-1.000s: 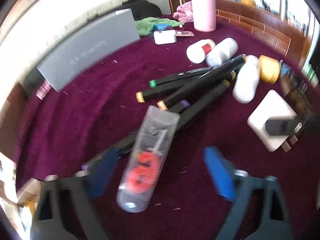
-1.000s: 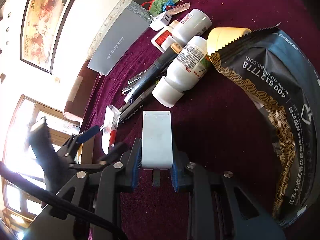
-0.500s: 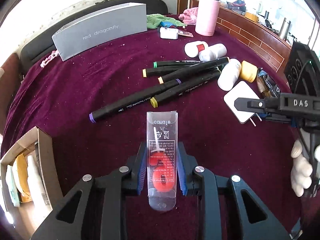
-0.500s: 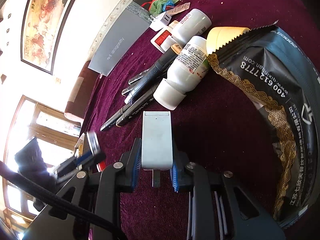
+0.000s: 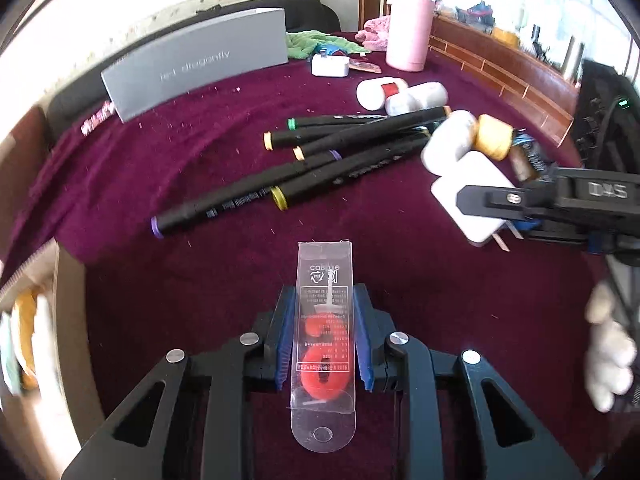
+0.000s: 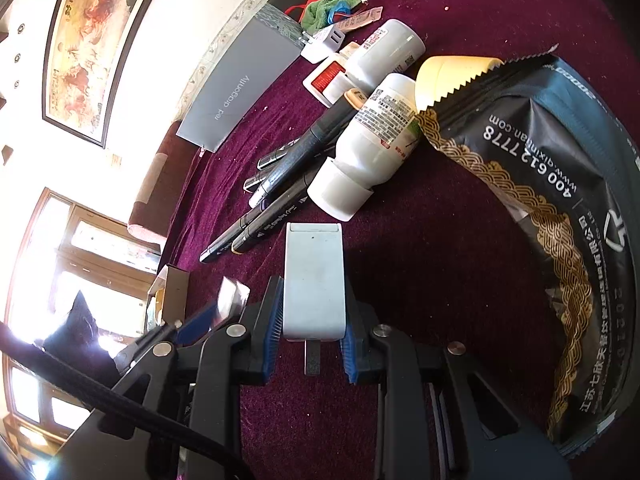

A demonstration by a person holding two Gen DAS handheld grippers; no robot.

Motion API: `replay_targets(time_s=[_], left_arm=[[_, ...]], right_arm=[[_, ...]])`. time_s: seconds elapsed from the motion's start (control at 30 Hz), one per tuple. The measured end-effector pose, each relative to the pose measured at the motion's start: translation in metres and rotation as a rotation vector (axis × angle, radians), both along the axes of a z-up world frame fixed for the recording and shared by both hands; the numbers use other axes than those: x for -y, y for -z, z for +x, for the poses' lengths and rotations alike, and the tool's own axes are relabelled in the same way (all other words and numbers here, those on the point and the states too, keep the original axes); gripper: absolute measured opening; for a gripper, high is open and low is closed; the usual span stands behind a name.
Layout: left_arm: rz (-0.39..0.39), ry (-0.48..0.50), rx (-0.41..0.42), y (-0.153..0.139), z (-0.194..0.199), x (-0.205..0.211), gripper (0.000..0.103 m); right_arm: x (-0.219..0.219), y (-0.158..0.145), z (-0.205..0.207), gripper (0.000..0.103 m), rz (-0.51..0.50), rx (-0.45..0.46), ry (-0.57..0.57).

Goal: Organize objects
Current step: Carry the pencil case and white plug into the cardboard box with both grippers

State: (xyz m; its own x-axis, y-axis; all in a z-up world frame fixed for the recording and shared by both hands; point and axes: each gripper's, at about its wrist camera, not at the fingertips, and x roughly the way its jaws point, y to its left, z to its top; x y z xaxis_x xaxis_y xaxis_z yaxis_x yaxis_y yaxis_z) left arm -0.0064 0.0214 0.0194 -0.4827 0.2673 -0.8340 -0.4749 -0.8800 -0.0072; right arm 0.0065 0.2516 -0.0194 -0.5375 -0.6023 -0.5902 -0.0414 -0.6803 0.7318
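Observation:
My left gripper (image 5: 323, 316) is shut on a clear plastic candle pack (image 5: 323, 344) with a red number candle inside, held above the maroon tablecloth (image 5: 200, 264). My right gripper (image 6: 313, 312) is shut on a white plug charger (image 6: 314, 280), prongs toward the camera; it also shows in the left wrist view (image 5: 472, 204) at the right. Several black markers (image 5: 304, 160) lie in a heap mid-table. White bottles (image 6: 376, 144) and a yellow cap (image 6: 444, 76) lie beside them.
A cardboard box (image 5: 44, 320) with items stands at the left edge. A grey "red dragonfly" box (image 5: 200, 64), a pink flask (image 5: 410, 32), a small white charger (image 5: 330, 66) and green cloth (image 5: 316, 42) sit at the back. A black snack bag (image 6: 560, 200) lies right.
My left gripper closed on the candle pack, lifted it off the cloth and drew back from the markers. My right gripper kept its hold on the charger, nearly still.

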Motion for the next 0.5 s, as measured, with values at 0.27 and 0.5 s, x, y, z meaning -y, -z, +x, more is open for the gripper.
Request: replay_targets(time_s=[0.27, 0.5], left_arm=[[0.135, -0.063, -0.017, -0.034, 0.041, 0.040, 0.023], [0.208, -0.183, -0.071, -0.063, 0.067, 0.104, 0.023]], right_arm=[[-0.001, 0.000, 0.000, 0.022, -0.007, -0.010, 0.002], [0.011, -0.008, 0.002, 0.020, 0.100, -0.037, 0.001]])
